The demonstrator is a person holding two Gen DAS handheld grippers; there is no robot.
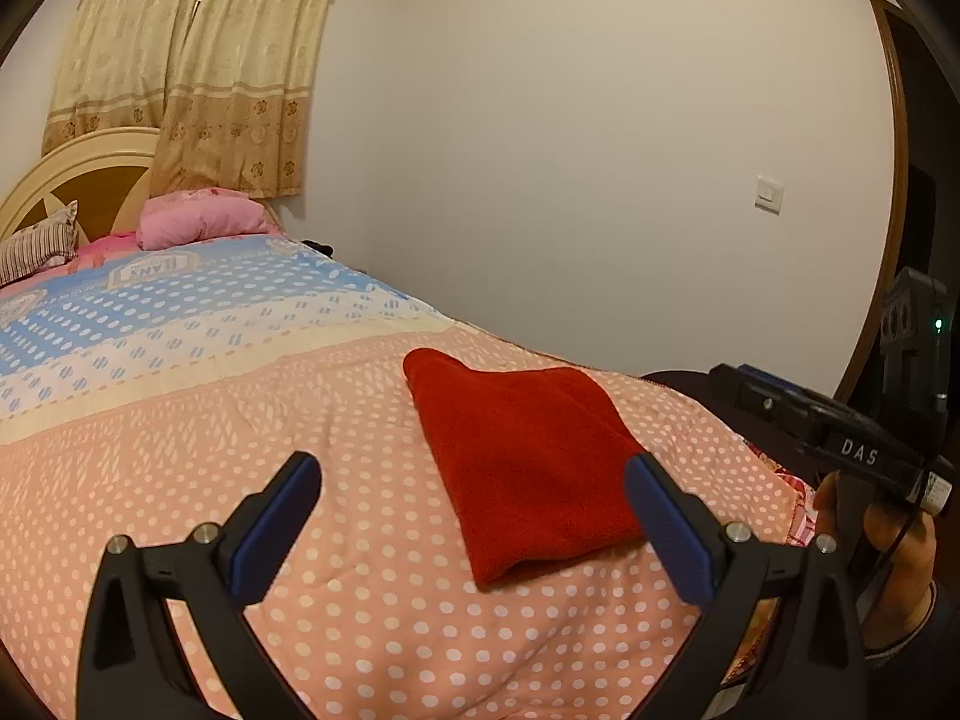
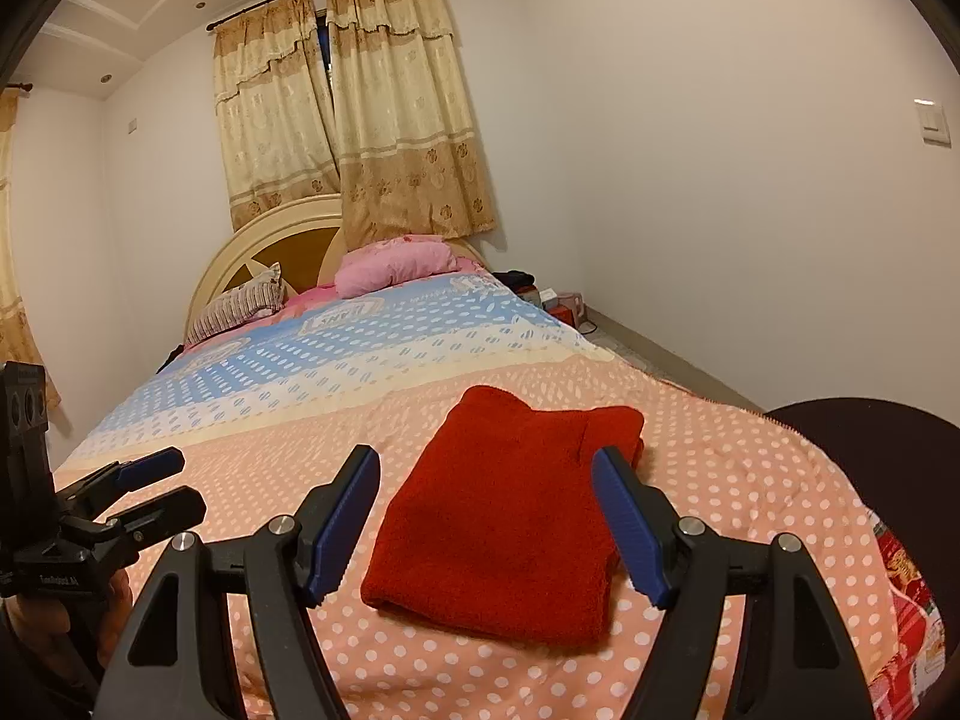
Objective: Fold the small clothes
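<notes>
On my far left the bed runs back to a cream headboard, with a striped pillow and a pink pillow pushed up against it and beige curtains drawn behind; all of that sits well apart from my working end, which I take to be deliberate, since the dotted quilt gives me a broad, flat, soft surface near the foot of the bed for folding. My left gripper hangs above that quilt with its jaws spread as wide as I ever see them, blue pads bare, nothing between them and nothing touching them. Just to the right of its centre line lies the red garment, already a compact, layered rectangle resting flat on the peach part of the quilt, its thick folded edge toward me; I judge the fold on this piece to be essentially finished, which would explain why neither tool is on it. Further right, my right gripper also stands clear, jaws apart though less widely than the left, framing the red garment in its own view without pressing it; the cloth lies beyond and below the tips. In the left wrist view I can see the hand carrying that right tool at the frame's edge, beside the bed's corner.
</notes>
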